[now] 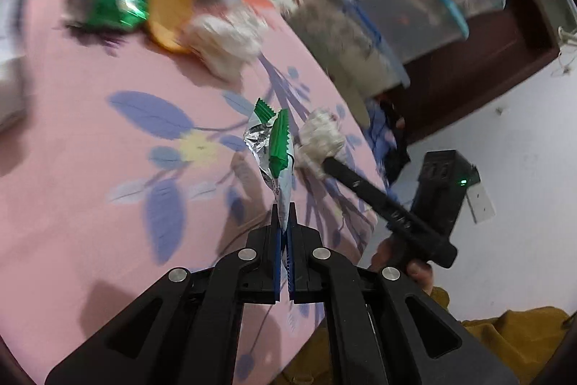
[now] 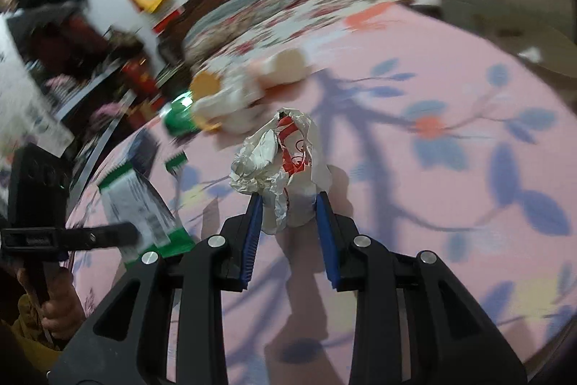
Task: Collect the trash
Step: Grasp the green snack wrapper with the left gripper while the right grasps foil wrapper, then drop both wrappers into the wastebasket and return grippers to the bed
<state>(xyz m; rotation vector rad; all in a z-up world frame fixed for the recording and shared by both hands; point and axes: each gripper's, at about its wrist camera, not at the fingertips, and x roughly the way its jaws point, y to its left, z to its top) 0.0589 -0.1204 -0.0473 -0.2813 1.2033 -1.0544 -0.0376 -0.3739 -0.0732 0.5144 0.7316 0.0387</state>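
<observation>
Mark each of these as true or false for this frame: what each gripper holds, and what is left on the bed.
1. The left gripper is shut on a green and silver wrapper. True.
2. The right gripper is empty. False: its fingers grip a crumpled white paper with red print.
3. Both held pieces are lifted above the pink sheet. True, judging by the shadows under them.
4. No trash is left on the bed. False: a green bag, an orange lid and a white wad lie together farther back.
5. The sheet is plain pink. False: it carries blue leaves and flowers.
</observation>
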